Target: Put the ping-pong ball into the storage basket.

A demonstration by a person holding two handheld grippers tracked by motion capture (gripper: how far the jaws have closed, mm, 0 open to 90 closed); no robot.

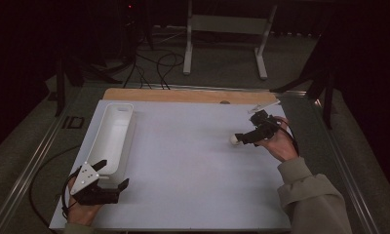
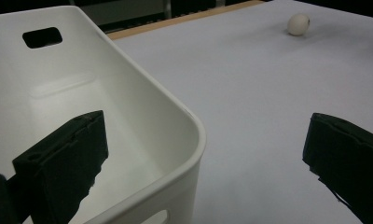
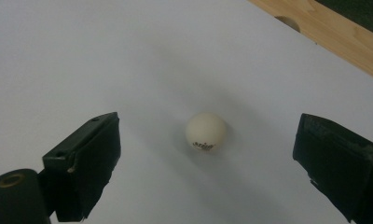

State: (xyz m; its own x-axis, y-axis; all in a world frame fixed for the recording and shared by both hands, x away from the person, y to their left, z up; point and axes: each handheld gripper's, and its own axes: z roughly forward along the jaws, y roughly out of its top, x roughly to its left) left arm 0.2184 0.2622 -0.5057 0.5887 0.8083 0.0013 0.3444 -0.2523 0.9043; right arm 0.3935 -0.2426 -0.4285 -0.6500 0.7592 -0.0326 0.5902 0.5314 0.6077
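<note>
White ball [image 3: 205,131] on the table [image 1: 183,161] between right tool's [image 3: 208,158] wide jaws, untouched, left tool [image 1: 112,175] wide beside long tray [image 1: 112,136] running front to back

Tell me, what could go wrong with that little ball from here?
The white ball is round and lies loose on the smooth table, between the open jaws of the right gripper, untouched. If one jaw meets it first, it may roll away. A squeeze off its middle might pop it out. The white bin stands far across the table by the left gripper, so a carry there could drop it.
</note>
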